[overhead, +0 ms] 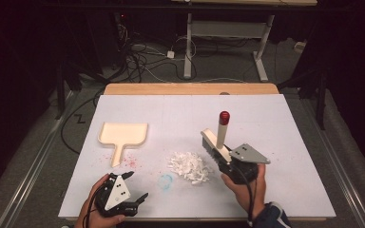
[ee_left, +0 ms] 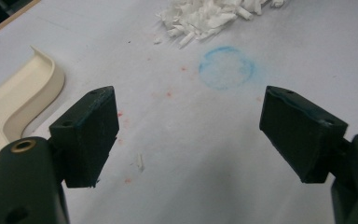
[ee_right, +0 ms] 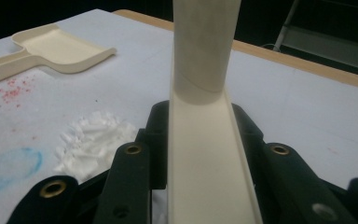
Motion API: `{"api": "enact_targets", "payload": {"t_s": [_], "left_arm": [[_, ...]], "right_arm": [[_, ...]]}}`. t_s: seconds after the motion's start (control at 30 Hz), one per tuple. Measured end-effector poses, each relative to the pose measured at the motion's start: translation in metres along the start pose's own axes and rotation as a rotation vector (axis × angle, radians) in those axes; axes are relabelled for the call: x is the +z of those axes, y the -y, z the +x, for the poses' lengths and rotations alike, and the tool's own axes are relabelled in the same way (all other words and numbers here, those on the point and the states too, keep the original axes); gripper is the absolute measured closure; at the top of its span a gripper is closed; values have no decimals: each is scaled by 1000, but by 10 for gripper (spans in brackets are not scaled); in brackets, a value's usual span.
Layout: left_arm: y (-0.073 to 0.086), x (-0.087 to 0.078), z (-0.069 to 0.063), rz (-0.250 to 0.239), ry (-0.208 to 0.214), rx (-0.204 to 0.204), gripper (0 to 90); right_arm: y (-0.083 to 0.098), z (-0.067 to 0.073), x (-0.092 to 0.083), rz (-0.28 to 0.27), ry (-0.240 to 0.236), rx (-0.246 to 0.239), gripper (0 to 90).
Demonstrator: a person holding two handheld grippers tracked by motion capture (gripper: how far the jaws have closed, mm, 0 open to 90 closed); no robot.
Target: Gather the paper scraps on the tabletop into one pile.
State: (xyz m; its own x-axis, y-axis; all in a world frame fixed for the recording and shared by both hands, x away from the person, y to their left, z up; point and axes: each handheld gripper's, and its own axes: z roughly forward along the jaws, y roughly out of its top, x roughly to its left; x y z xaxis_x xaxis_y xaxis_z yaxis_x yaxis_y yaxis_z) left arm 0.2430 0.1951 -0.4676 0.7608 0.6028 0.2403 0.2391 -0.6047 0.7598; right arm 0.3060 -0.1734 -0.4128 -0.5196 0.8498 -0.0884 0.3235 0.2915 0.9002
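Pile of white shreds (overhead: 189,167) lies mid-tabletop (overhead: 275,123), between both hands. Right tool (overhead: 223,159) is clamped on the cream hand brush (overhead: 217,141), just right of the pile; left tool (overhead: 134,188), jaws apart and empty, rests near the cream dustpan (overhead: 122,134). Sweeping looks about to start; next, the dustpan likely needs gripping by its handle.

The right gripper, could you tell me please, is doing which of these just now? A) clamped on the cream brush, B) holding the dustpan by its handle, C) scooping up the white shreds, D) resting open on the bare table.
A: the right gripper has its jaws shut on the cream brush, beside the white shreds, while the dustpan lies untouched across the table.
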Motion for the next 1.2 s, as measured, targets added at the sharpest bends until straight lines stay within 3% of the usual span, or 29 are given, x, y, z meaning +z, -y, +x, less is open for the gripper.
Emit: {"api": "enact_targets", "payload": {"t_s": [0.2, 0.33, 0.47, 0.6, 0.67, 0.73, 0.87, 1.0, 1.1, 1.2], "left_arm": [[0, 1, -1, 12, 1, 5, 186], [0, 2, -2, 13, 1, 6, 186], [0, 3, -2, 20, 5, 10, 186], [-1, 3, -3, 19, 7, 8, 186], [-1, 4, -3, 21, 9, 15, 186], [-1, 4, -3, 23, 9, 15, 186], [-1, 5, -3, 26, 14, 15, 186], [0, 4, -2, 21, 15, 12, 186], [1, 4, -2, 25, 14, 14, 186], [1, 3, -2, 25, 12, 14, 186]], "right_arm": [[5, -23, -34, 27, -70, -30, 680], [17, -25, -47, 100, -76, -89, 680], [27, -28, -54, 142, -88, -101, 680], [36, -21, -46, 177, -134, -115, 680], [36, -14, -40, 173, -176, -113, 681], [36, -3, -34, 170, -189, -142, 680], [33, 14, -21, 164, -190, -170, 680], [26, 22, -15, 124, -198, -160, 680], [22, 25, -15, 111, -196, -161, 680], [19, 19, -20, 93, -186, -150, 680]]}}
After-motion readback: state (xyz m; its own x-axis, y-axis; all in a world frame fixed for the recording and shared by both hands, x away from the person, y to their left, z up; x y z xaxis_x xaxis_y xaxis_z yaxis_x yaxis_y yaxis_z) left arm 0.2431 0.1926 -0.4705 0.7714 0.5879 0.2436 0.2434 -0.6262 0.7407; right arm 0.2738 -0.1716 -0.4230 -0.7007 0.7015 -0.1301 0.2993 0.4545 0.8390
